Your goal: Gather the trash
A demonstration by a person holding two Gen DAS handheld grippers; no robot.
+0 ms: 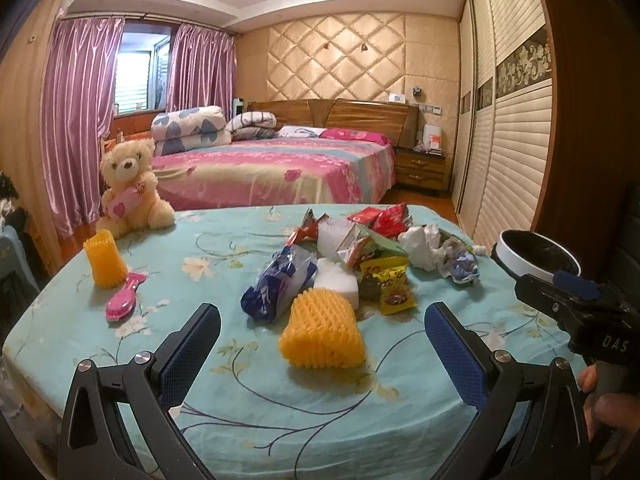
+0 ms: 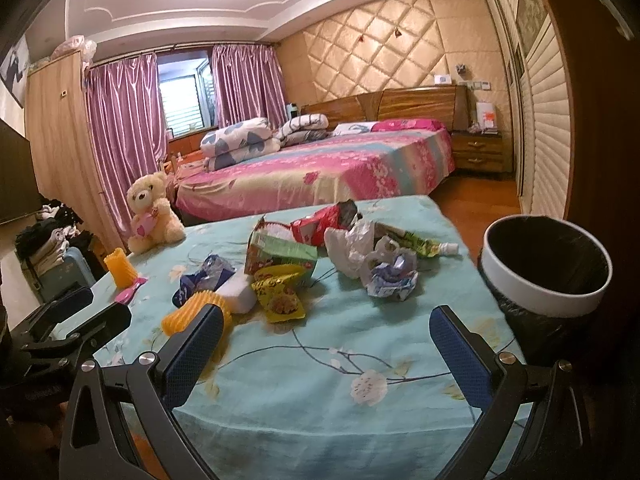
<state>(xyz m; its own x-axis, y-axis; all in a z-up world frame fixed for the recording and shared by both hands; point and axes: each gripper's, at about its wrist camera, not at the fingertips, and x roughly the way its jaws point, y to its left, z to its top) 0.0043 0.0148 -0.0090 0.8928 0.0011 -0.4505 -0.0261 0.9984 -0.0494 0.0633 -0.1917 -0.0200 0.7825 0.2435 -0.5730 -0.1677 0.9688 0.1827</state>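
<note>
- Plainly, the left gripper point(image 1: 322, 344) hangs over the near edge of the table point(image 1: 256, 408), its blue-padded fingers point(image 1: 188, 354) spread wide and grasping nothing.
- The right gripper point(image 2: 326, 354) is likewise released, its textured blue pads point(image 2: 460, 354) apart above the teal floral cloth.
- Trash lies heaped mid-table: an orange foam fruit net point(image 1: 322, 334) with a ribbed mesh surface, a white foam block point(image 1: 338, 284), a crinkled blue-and-white wrapper point(image 1: 276, 284), a glossy yellow snack packet point(image 1: 388, 284), red foil packets point(image 1: 384, 216) and crumpled white paper point(image 1: 424, 246).
- A round white-rimmed bin point(image 2: 546, 266), lined with a black plastic bag, stands just beside the table's right edge; its inside looks dark and I cannot tell its contents.
- "DAS" is readable on the right gripper's black body in the left wrist view; packet print is too blurred to read.
- A plush teddy bear point(image 1: 130, 186), a second upright foam net point(image 1: 105, 264) and a pink hairbrush point(image 1: 122, 302) sit at the left.
</note>
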